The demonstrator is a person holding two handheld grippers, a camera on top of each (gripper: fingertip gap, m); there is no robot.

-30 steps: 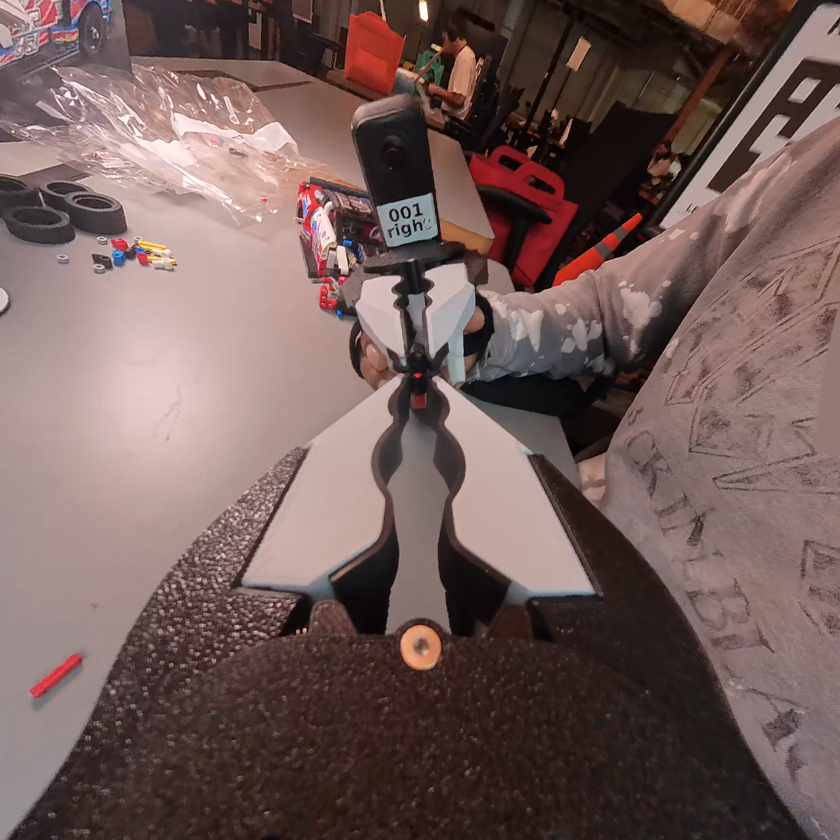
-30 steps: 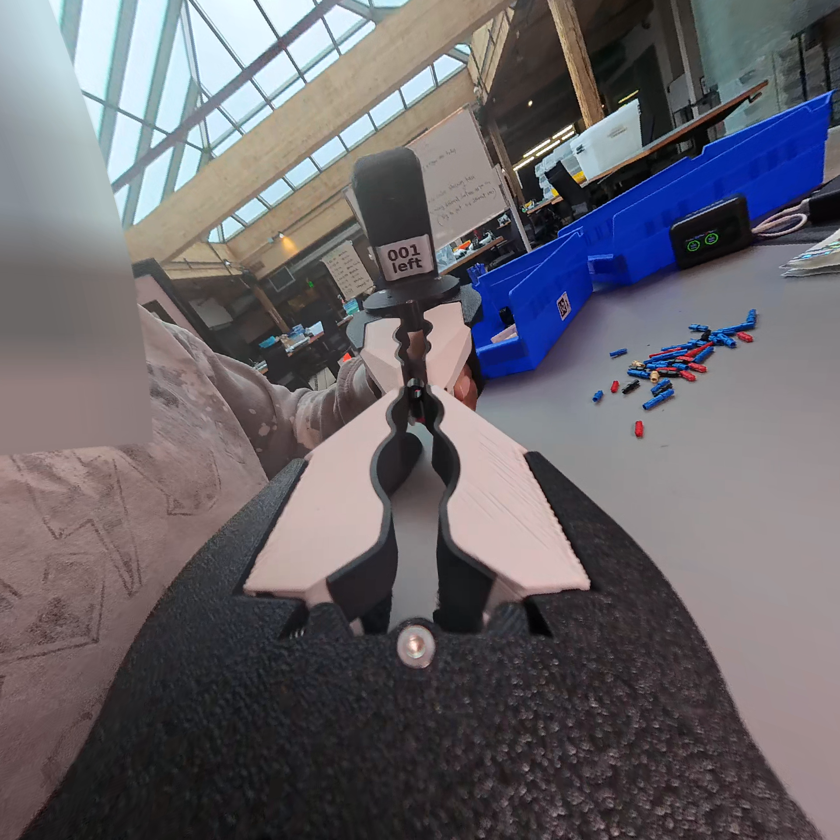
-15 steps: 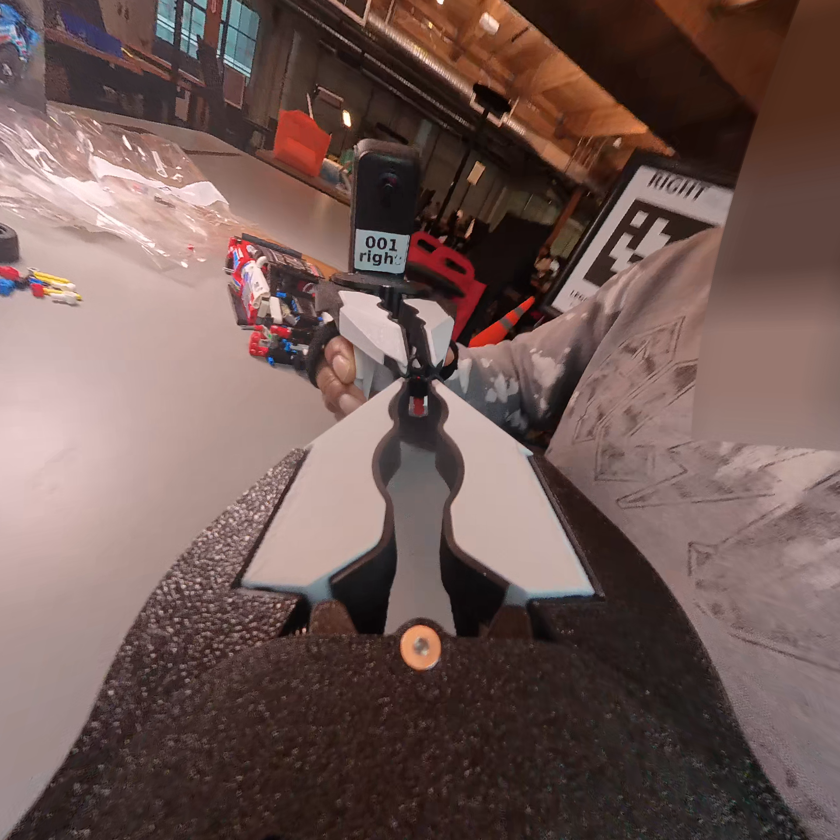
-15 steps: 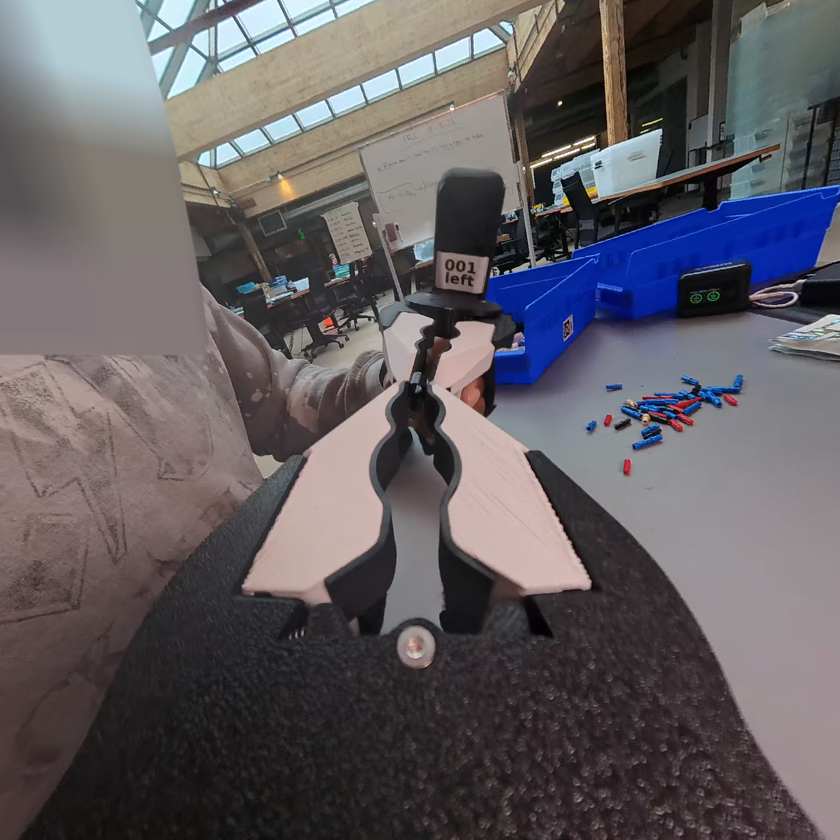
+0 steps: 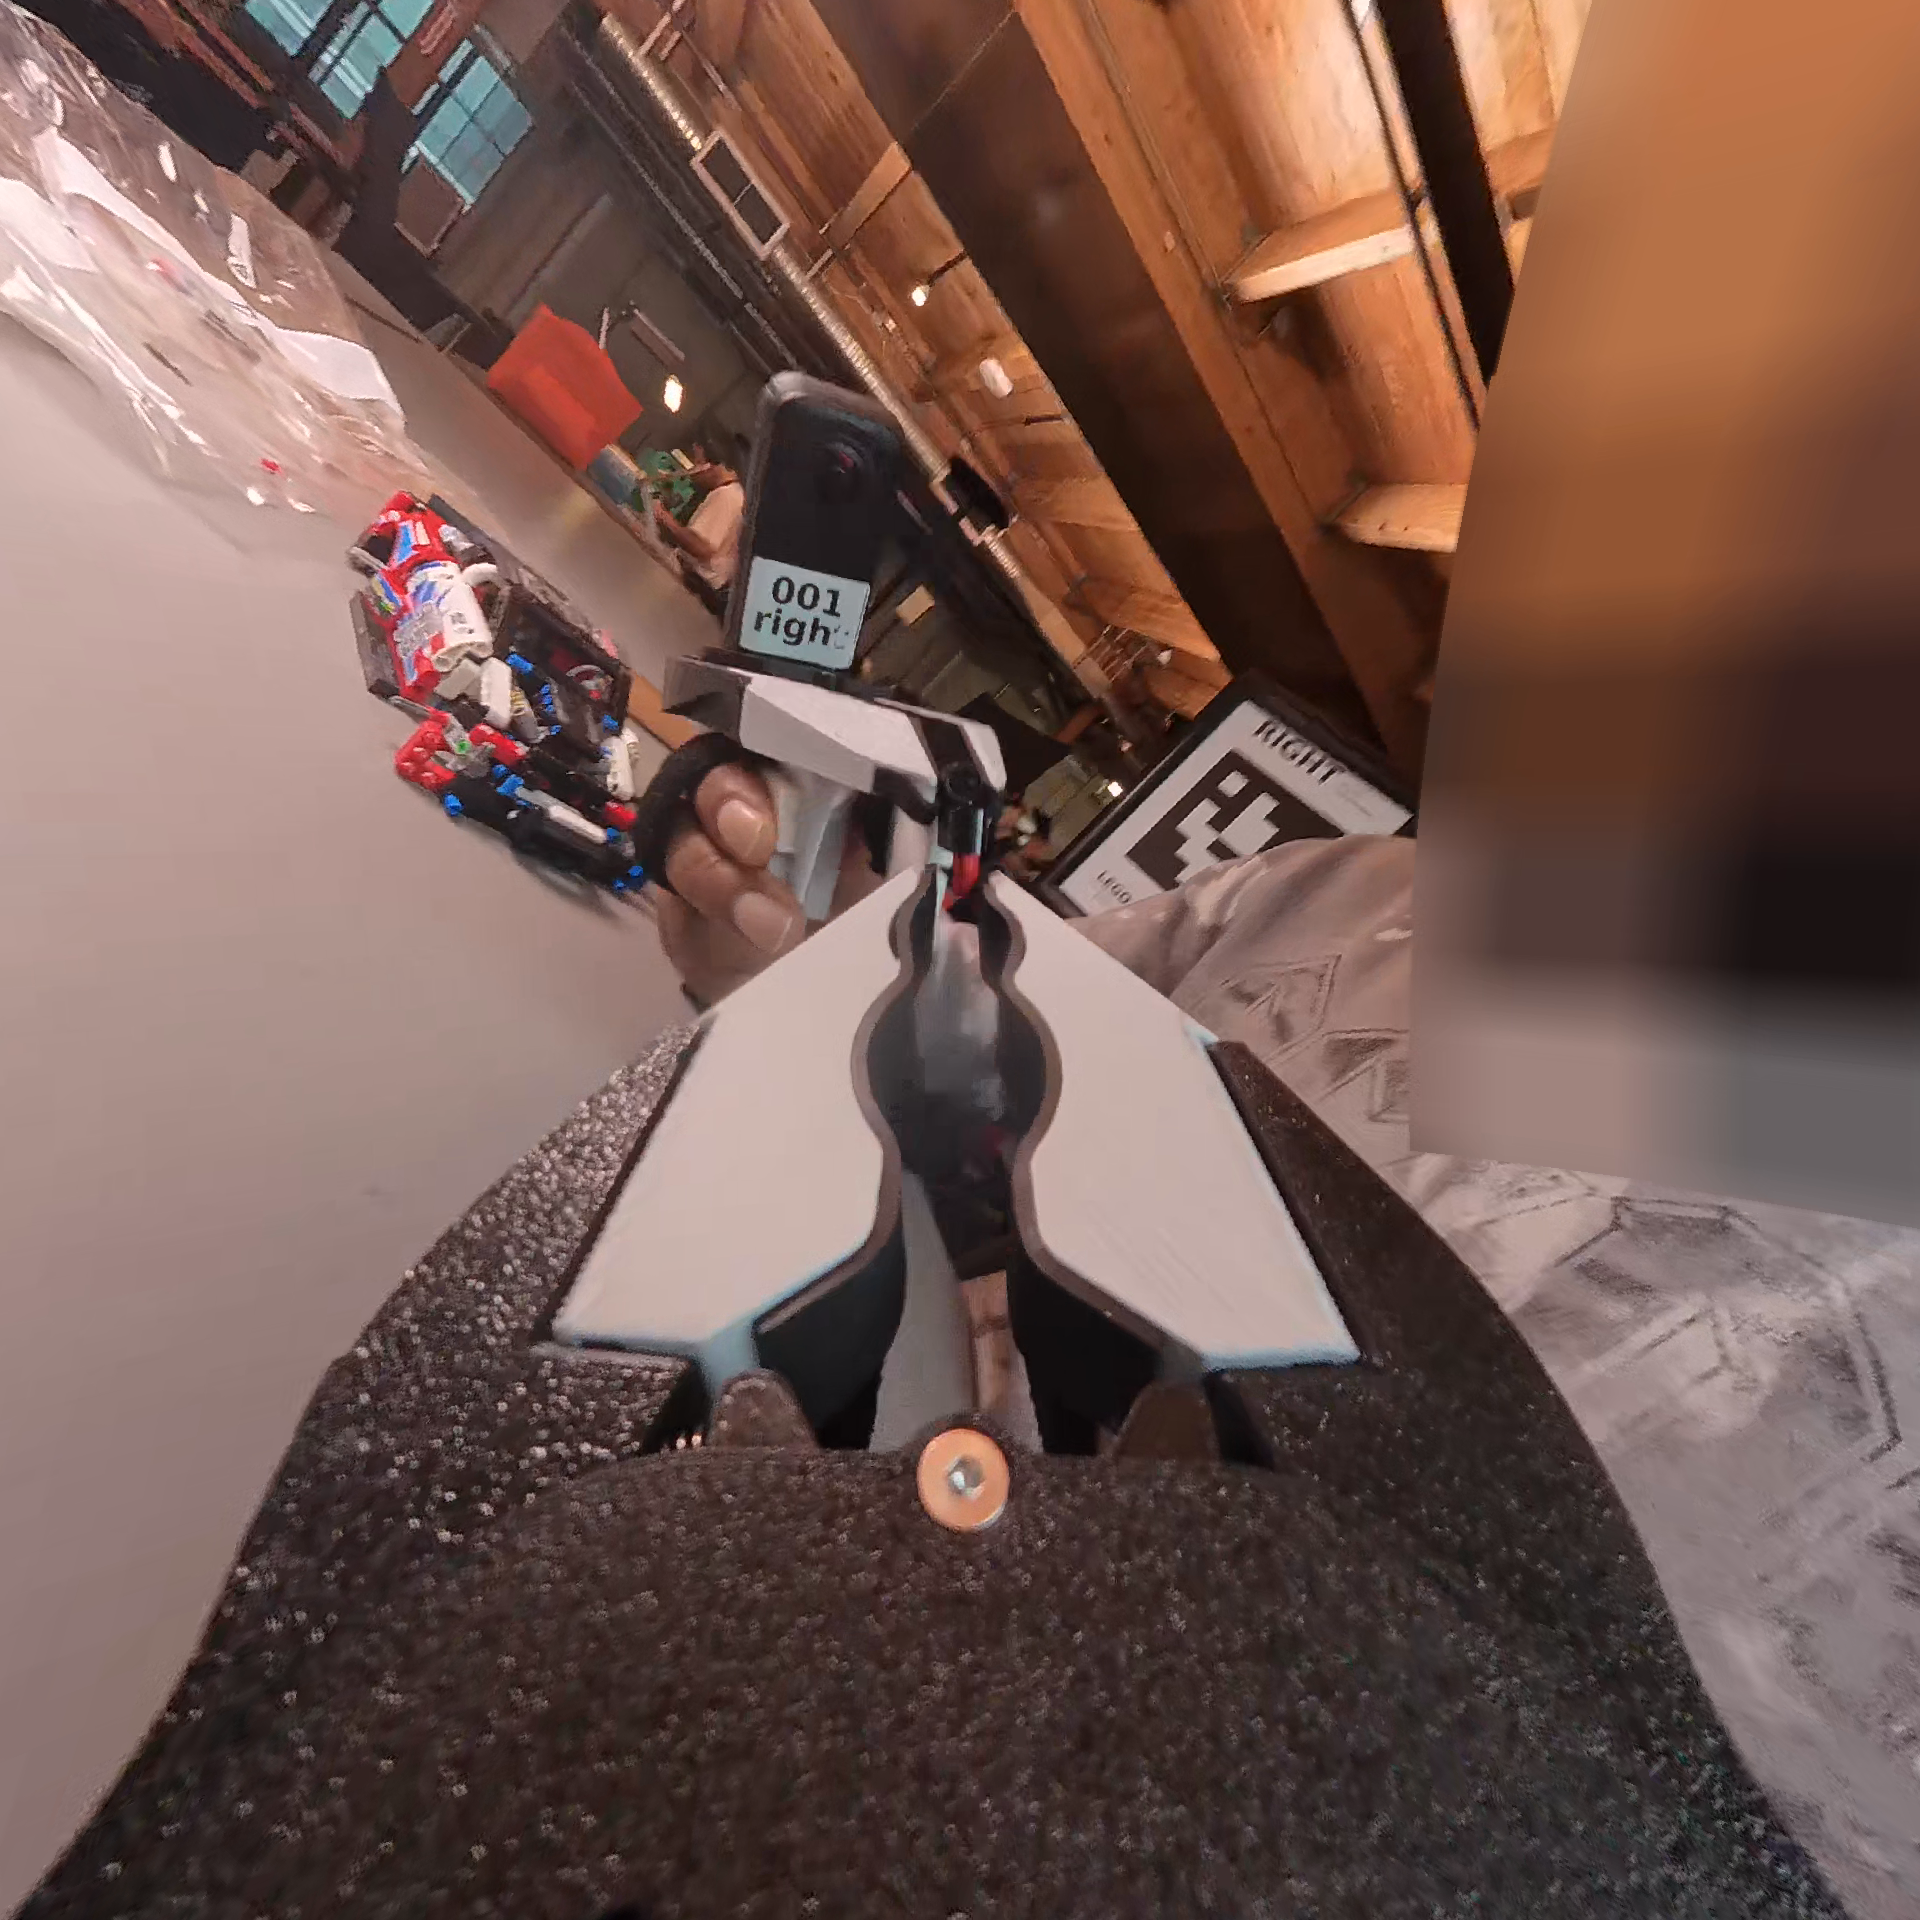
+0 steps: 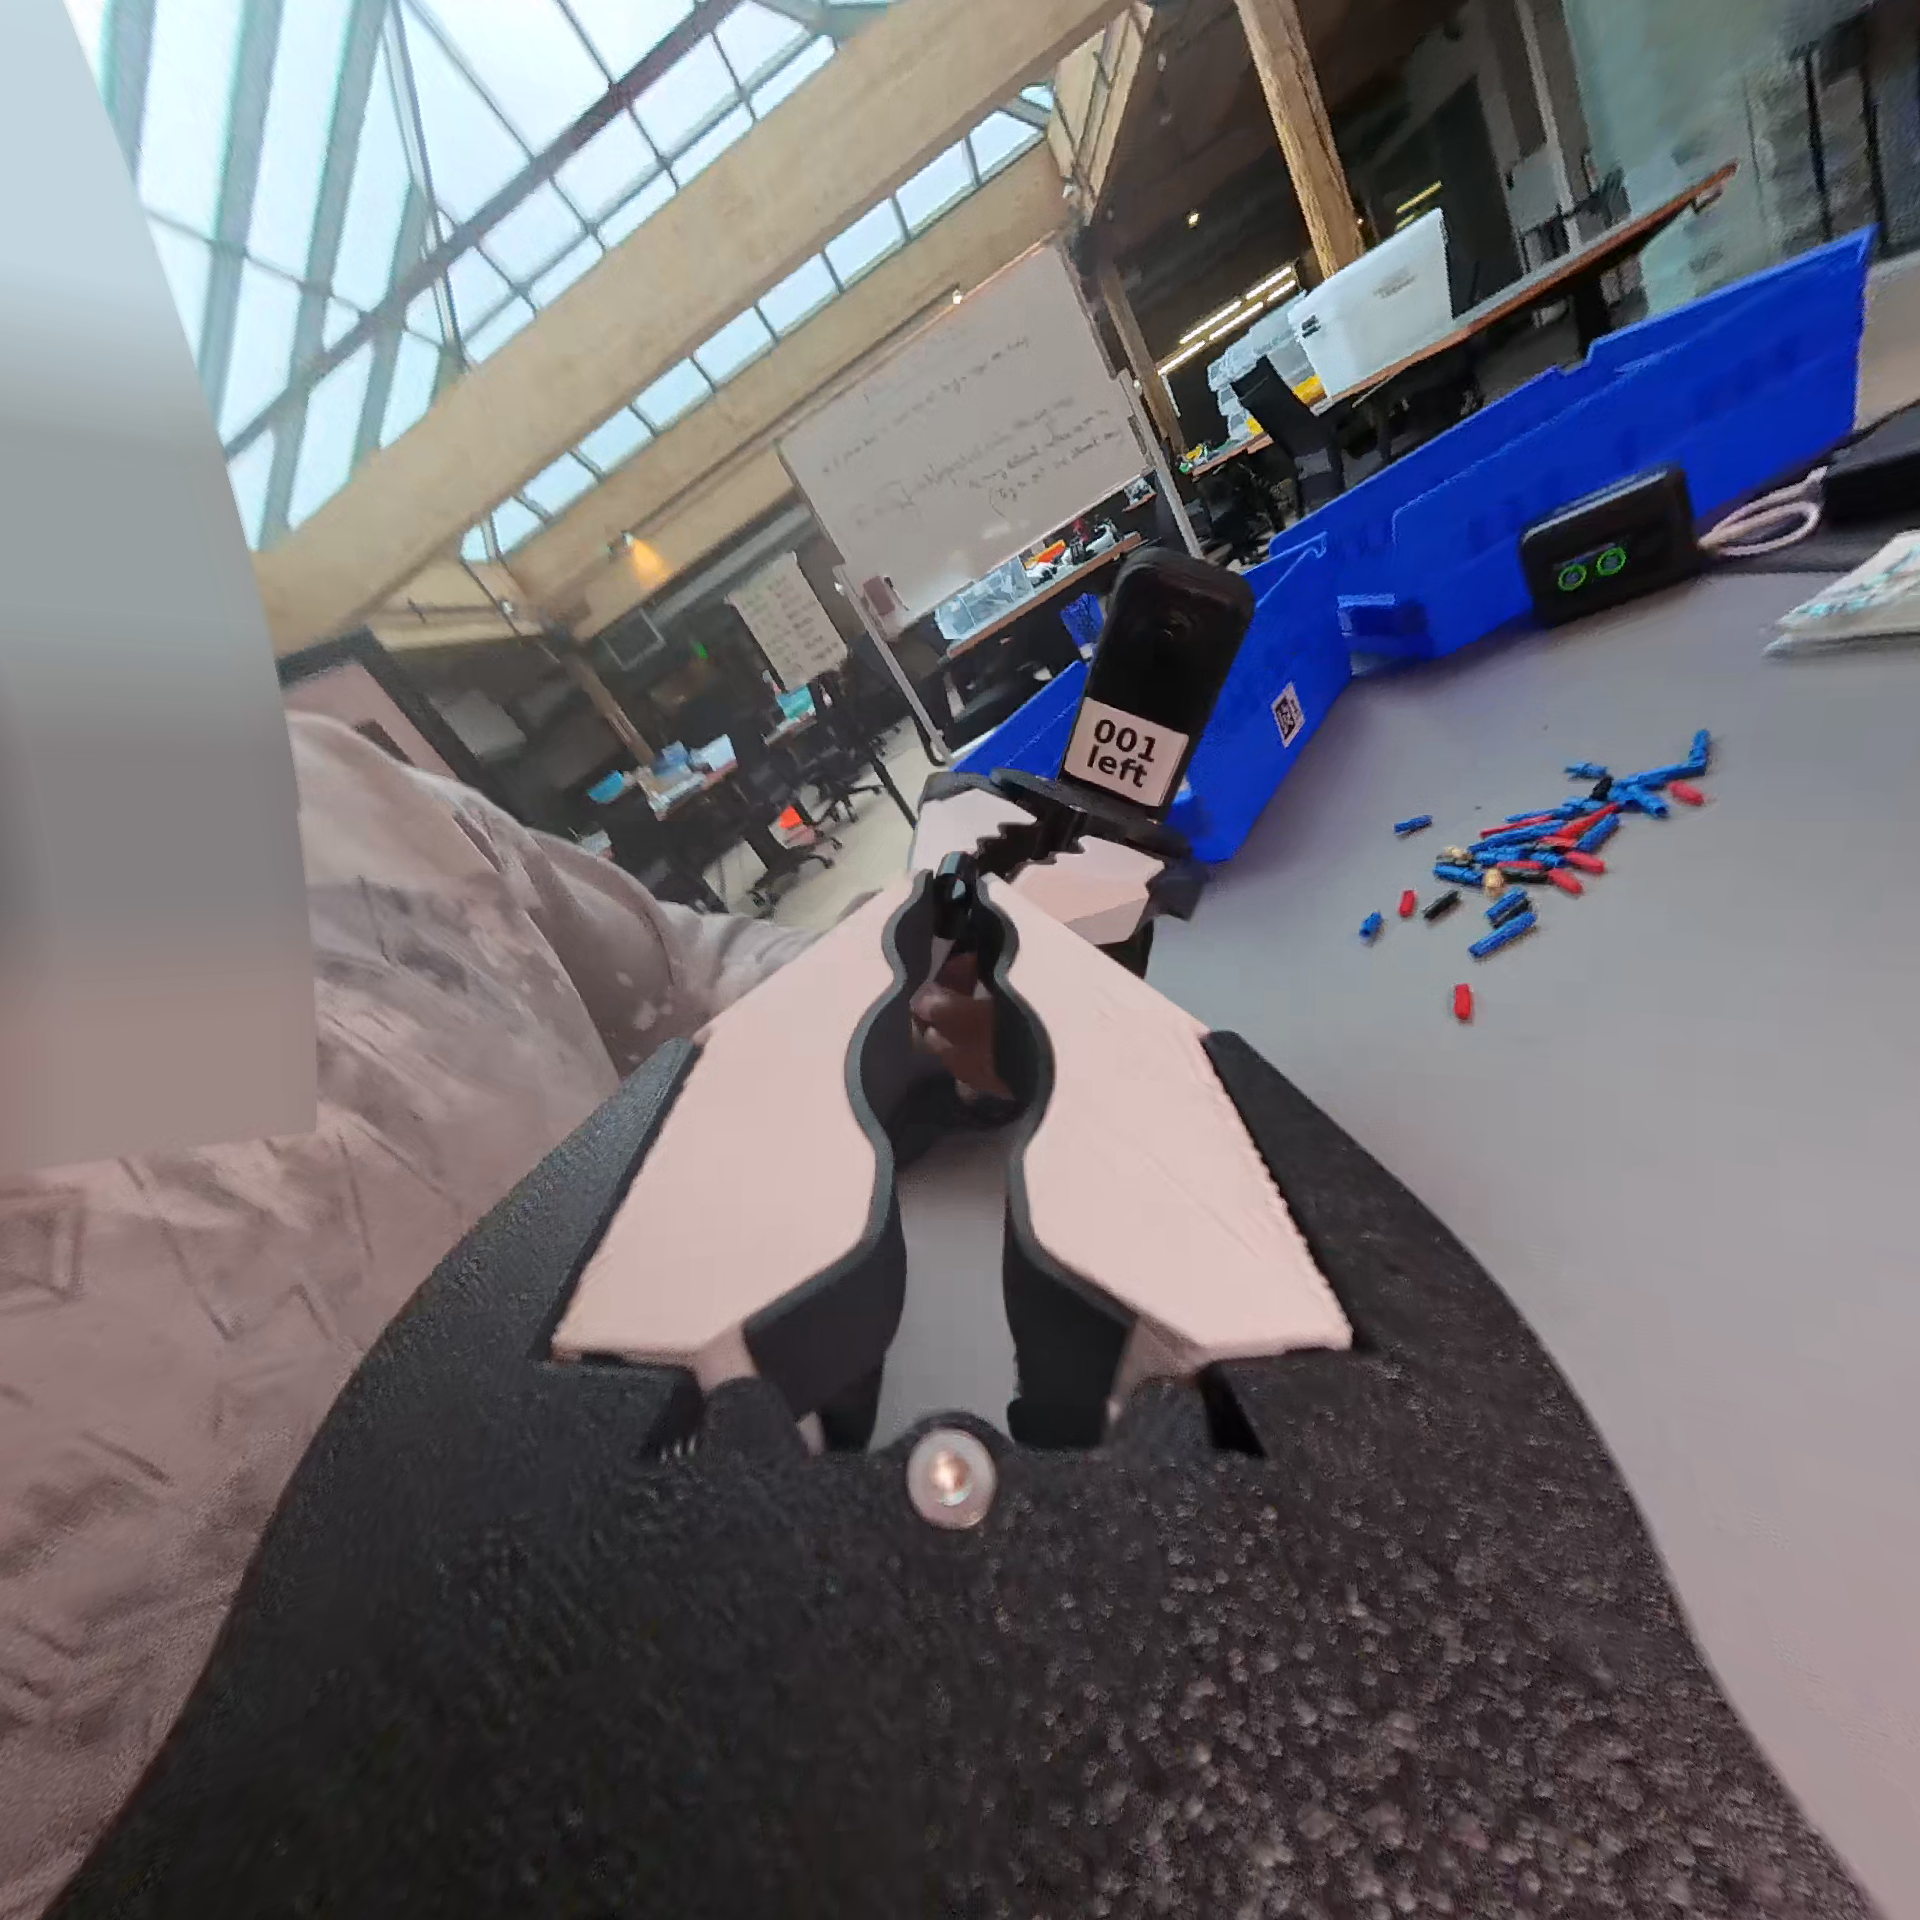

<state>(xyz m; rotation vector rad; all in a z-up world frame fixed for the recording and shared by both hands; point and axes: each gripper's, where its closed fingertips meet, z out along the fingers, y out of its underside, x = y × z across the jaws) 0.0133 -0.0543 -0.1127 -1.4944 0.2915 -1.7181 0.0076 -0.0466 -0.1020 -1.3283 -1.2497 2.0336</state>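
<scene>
My two grippers meet tip to tip above the grey table (image 5: pixel 208 935). My left gripper (image 5: pixel 951 894) is shut on a small red and white pin (image 5: pixel 961 868). My right gripper (image 6: pixel 951 894) is shut on a small black connector (image 6: pixel 951 868), which also shows in the left wrist view (image 5: pixel 961 795) at the far gripper's tips. The pin and the connector touch or nearly touch where the tips meet. A hand (image 5: pixel 727 873) holds the right gripper's handle. Both grippers are tilted relative to the table.
A red, white and black brick-built car model (image 5: pixel 488 665) and clear plastic bags (image 5: pixel 156 343) lie on the table's left. A heap of blue, red and black pins (image 6: pixel 1538 842), blue bins (image 6: pixel 1455 582), a black device (image 6: pixel 1600 556) and a booklet (image 6: pixel 1860 603) lie on the right. Only a small space, under 4 cm, lies between the two pairs of fingers.
Both grippers have lifted and rolled while staying tip to tip. The right gripper now leans to one side in the left wrist view. Both stay shut.
</scene>
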